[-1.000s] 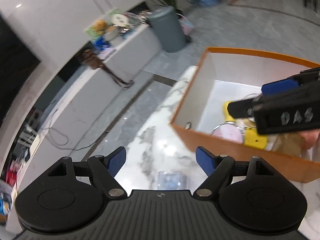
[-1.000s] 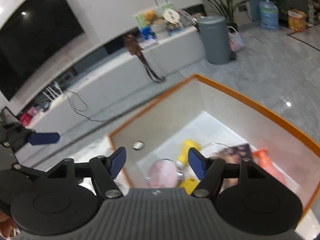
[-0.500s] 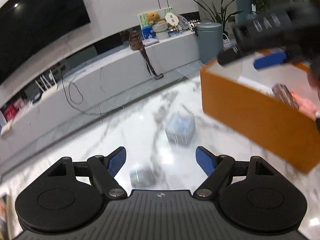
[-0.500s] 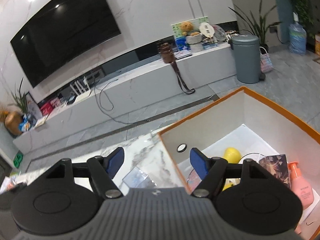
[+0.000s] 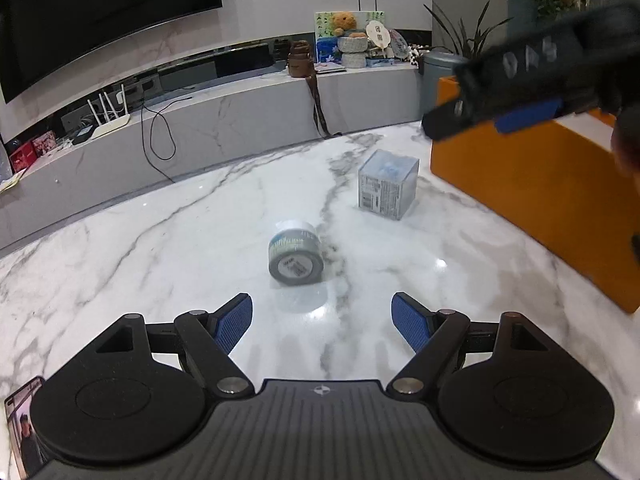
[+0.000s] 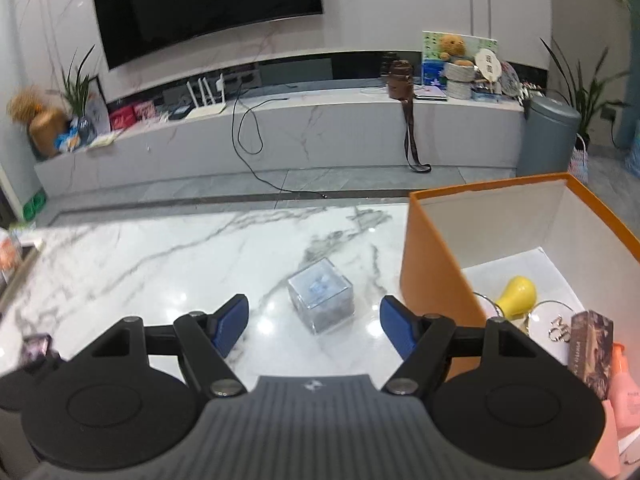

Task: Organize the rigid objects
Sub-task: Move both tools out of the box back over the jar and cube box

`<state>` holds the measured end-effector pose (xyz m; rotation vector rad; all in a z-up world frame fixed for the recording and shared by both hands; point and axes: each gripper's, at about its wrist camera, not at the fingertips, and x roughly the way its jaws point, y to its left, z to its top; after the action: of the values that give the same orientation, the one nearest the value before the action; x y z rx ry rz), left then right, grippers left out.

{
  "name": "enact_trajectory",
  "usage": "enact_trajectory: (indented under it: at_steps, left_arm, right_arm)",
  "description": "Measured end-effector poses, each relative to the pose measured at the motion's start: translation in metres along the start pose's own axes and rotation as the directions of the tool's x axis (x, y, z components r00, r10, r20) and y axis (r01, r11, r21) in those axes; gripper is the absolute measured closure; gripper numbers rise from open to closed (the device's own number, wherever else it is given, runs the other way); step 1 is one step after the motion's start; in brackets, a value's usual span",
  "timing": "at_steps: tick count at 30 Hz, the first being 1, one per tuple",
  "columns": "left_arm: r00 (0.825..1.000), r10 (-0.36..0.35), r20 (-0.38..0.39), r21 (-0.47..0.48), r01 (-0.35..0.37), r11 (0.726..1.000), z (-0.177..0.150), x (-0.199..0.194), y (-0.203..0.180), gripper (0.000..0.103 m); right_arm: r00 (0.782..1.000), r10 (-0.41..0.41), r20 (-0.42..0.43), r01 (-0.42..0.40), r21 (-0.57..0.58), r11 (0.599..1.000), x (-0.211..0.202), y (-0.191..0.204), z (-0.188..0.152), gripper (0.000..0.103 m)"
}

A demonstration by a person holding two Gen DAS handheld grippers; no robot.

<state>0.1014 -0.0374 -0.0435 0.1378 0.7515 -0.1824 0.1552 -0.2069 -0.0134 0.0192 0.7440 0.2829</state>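
Tape roll point(image 5: 295, 258) lies on its side at twelve o'clock of the wide, empty left gripper point(image 5: 322, 322); light, stiff, likely to roll. Clear cube point(image 6: 321, 300) sits before the equally wide right gripper point(image 6: 314, 325); slick flat faces suit gripping.

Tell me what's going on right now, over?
Left gripper open, empty, facing the tipped round jar. Right gripper open, empty, above the clear cube box. Both items loose on the marble table beside the orange box. Nothing between.
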Motion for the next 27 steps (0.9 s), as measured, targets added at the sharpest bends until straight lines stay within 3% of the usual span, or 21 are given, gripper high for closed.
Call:
enact_trajectory:
  at_steps: [5, 10, 27]
  left_arm:
    - [0.998, -0.02, 0.06, -0.032, 0.022, 0.999, 0.0, 0.001, 0.009, 0.01]
    - [0.999, -0.02, 0.039, -0.001, 0.02, 1.0, -0.004, 0.017, 0.011, 0.01]
    - [1.0, -0.018, 0.016, -0.064, 0.019, 0.998, 0.004, 0.056, 0.027, 0.01]
  right_arm:
    - [1.0, -0.014, 0.011, 0.014, -0.016, 1.0, 0.013, 0.004, -0.002, 0.03]
    - [0.999, -0.031, 0.011, 0.031, -0.013, 0.999, 0.03, 0.006, -0.002, 0.03]
    - [0.998, -0.056, -0.002, 0.055, -0.149, 0.987, 0.084, 0.023, -0.004, 0.026]
